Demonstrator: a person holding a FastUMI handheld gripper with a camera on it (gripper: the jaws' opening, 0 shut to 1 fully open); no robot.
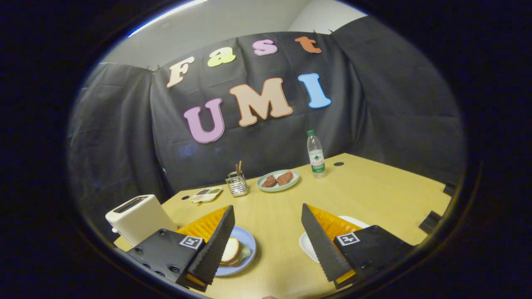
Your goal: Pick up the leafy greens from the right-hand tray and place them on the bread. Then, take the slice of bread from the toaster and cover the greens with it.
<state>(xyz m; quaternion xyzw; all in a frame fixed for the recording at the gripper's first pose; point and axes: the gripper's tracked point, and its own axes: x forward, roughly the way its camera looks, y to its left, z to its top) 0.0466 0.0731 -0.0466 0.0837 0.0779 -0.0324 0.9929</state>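
The claw point(266, 243) is hanging above the worktop point(374, 191) with its fingers spread wide apart, nothing between them but bare wood.

The relation that matters: the blue plate point(245, 243) is sitting low and left of centre in the picture, partly tucked behind the left finger point(216, 245). On it a slice of bread point(231, 250) is lying on top, with a pale green edge of leafy greens point(246, 251) peeking out beneath it on its right side. So the stack is reading as already capped, and I judge the task to be at or near its end.

The toaster point(135, 216) is standing at the lower left, further out than the plate, just beyond the left finger's base; its slot is looking dark, and I cannot tell whether any bread is remaining in it. The white tray point(309, 247) is lying lower right of centre, mostly hidden behind the right finger point(322, 245); its contents are not visible.

Any further move would be heading left, since the sandwich is lying on the left finger's side, not ahead.
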